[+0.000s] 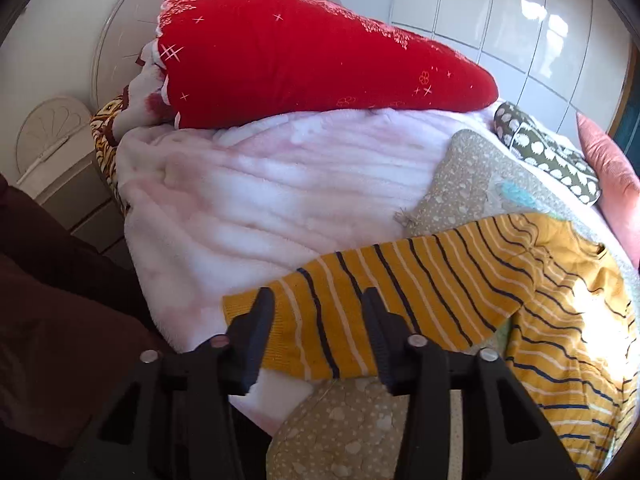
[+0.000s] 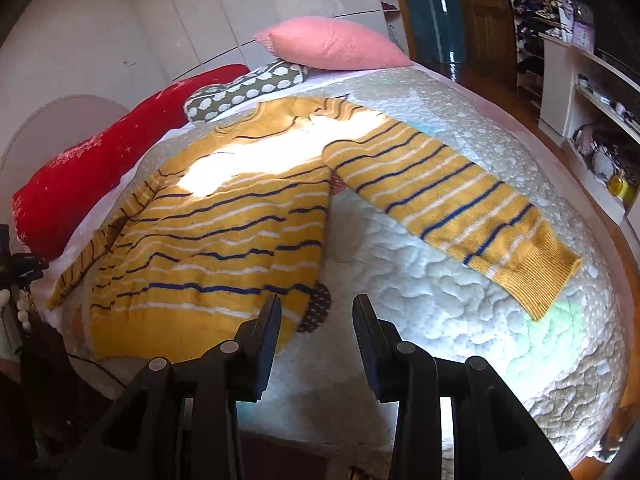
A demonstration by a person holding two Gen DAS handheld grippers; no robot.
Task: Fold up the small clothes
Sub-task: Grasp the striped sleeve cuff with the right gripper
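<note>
Quilted white bedspread centre frame; mustard striped knit sweater flat, soft, floppy: grab cuffs. Left gripper, right gripper both parted, empty.

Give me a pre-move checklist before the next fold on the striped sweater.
1. Yellow striped sweater lies flat on the quilt: ok.
2. Right sleeve spread out, unfolded: ok.
3. Left sleeve lies between the left tongs fingers, pads not pressing it: ok.
4. Right tongs open, nothing between them: ok.
5. Sweater's hem corner near the right tongs overlaps a dotted patch; whether that is loose cloth: cannot tell.
</note>
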